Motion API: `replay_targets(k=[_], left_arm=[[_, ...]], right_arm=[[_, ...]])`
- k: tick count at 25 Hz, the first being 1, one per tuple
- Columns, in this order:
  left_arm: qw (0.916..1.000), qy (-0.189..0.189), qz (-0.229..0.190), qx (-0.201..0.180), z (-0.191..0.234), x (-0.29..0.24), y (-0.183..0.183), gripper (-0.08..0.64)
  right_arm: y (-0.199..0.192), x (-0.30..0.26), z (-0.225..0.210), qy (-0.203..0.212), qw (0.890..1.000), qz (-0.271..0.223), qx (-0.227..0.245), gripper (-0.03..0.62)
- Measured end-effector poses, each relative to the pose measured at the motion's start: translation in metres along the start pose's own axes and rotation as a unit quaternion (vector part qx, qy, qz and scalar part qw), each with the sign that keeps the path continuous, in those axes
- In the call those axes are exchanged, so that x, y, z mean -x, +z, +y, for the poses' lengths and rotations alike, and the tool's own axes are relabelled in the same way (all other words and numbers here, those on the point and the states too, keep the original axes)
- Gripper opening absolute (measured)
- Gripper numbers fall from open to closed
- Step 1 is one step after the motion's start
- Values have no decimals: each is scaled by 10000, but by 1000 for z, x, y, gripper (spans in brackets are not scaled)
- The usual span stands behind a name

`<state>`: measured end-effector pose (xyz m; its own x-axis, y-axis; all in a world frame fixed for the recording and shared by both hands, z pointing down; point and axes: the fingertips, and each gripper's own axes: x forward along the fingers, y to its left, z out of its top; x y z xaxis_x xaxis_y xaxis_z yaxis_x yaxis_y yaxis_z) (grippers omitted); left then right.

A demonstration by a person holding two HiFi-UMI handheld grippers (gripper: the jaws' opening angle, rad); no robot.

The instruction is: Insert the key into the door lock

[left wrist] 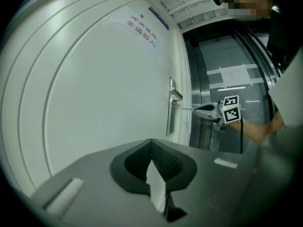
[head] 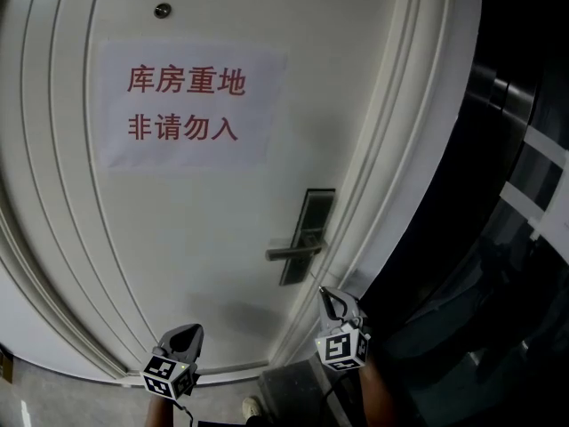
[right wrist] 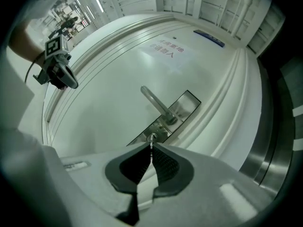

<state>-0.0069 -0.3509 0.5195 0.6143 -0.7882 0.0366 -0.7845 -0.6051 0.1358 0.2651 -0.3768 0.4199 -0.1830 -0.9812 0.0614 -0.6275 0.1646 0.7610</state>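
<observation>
Metal key (right wrist: 152, 140), clenched in our right tongs (right wrist: 151, 150), points level at the lock plate (right wrist: 187, 102) by the handle (right wrist: 154, 100), lined up for insertion; our left tongs (left wrist: 151, 143) hang closed, empty, aside.

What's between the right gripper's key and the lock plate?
Nothing; in the right gripper view the key points at the lock plate below the handle, that stretch bare.

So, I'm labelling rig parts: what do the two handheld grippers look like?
The left gripper and right gripper match: grey shells tapering to a point, dark ribbed pads, a white cube with black square markers at the back, and a thin dark cable.
</observation>
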Motion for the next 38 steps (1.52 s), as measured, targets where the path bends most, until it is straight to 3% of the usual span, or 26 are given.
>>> replay_targets(k=[12, 27, 38], left_arm=[[9999, 79, 18, 111, 9, -9, -7, 3], [9996, 196, 18, 180, 12, -13, -11, 3], [9995, 175, 38, 251, 11, -17, -16, 3]], right_arm=[[-5, -31, -3, -186, 9939, 175, 1077, 11], [-8, -50, -1, -160, 9828, 198, 1828, 11], [-6, -49, -3, -220, 9790, 175, 2019, 11]])
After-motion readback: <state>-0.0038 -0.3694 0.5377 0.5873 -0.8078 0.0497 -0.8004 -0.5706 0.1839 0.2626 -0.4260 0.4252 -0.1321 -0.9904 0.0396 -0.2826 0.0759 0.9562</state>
